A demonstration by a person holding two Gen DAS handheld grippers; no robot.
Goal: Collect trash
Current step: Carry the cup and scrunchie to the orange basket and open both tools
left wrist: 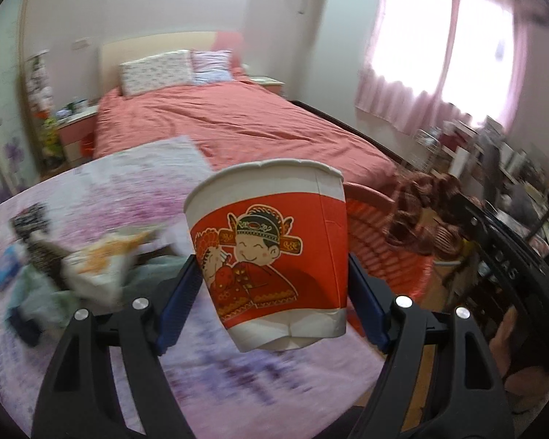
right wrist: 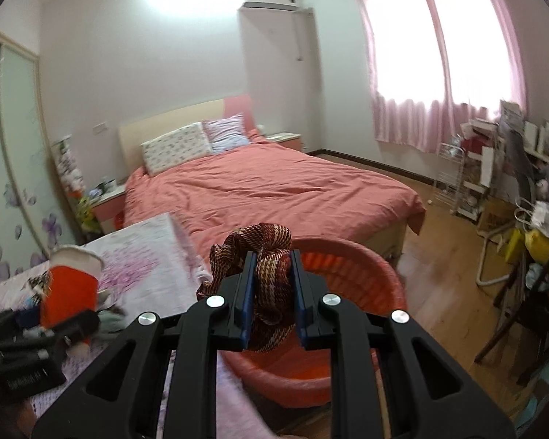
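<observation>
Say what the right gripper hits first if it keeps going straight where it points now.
Probably the orange basket: the right gripper, shut on a brown cloth, points into it. Depth is unclear; the bed lies beyond.

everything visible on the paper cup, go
The paper cup is white with a red band carrying a cartoon of a smiling figure in a dark hat and red robe. Rim rolled, slightly dented; base crumpled. It looks empty, tilted, held off the table between the blue pads of the left tongs, one on each side. The right wrist view shows it left of the orange basket.
</observation>
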